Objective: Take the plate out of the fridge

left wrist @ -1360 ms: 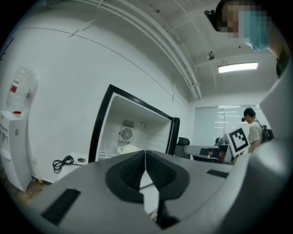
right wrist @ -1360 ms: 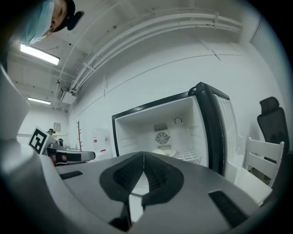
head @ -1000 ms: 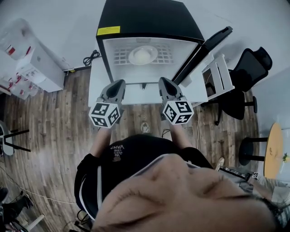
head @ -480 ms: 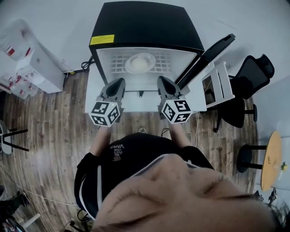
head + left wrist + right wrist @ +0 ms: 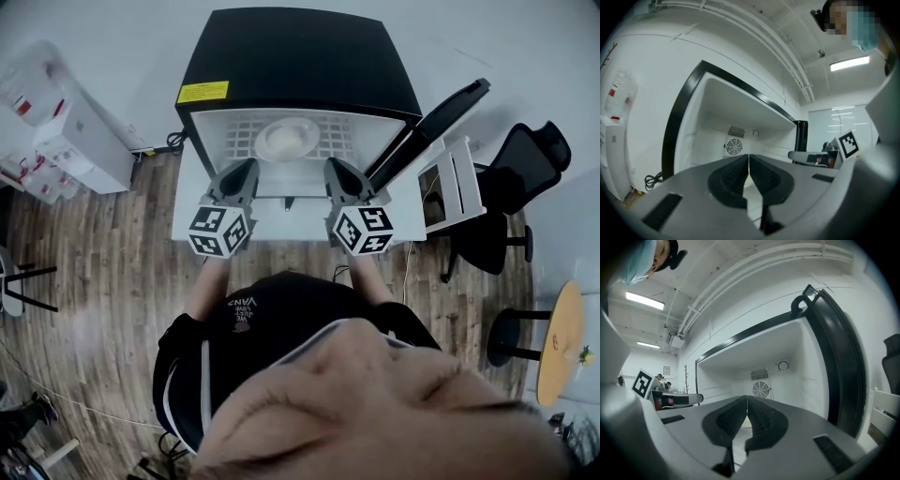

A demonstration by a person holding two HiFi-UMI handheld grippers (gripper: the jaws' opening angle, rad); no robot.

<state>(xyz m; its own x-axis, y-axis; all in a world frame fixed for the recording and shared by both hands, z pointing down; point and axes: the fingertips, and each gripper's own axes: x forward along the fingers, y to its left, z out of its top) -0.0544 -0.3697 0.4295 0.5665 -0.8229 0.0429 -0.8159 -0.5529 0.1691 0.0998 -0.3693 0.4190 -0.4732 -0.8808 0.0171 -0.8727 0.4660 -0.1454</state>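
Plate (image 5: 286, 139) is sitting on wire shelf (image 5: 335, 129) inside open fridge (image 5: 300, 56), ahead of & between both grippers, touching neither. L gripper (image 5: 246, 171) & R gripper (image 5: 334, 169) are pointing into fridge, jaws pressed together, nothing pinched.

floor: wood planks (image 5: 112, 281) | wall: white (image 5: 122, 28) | R: blk office chair (image 5: 527, 157), round wood table (image 5: 560, 337) | ceil: strip light (image 5: 849, 63)

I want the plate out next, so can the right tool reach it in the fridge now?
Probably yes: the door stands open and nothing lies between the right tool and the plate inside, though the jaws are shut and must open first.
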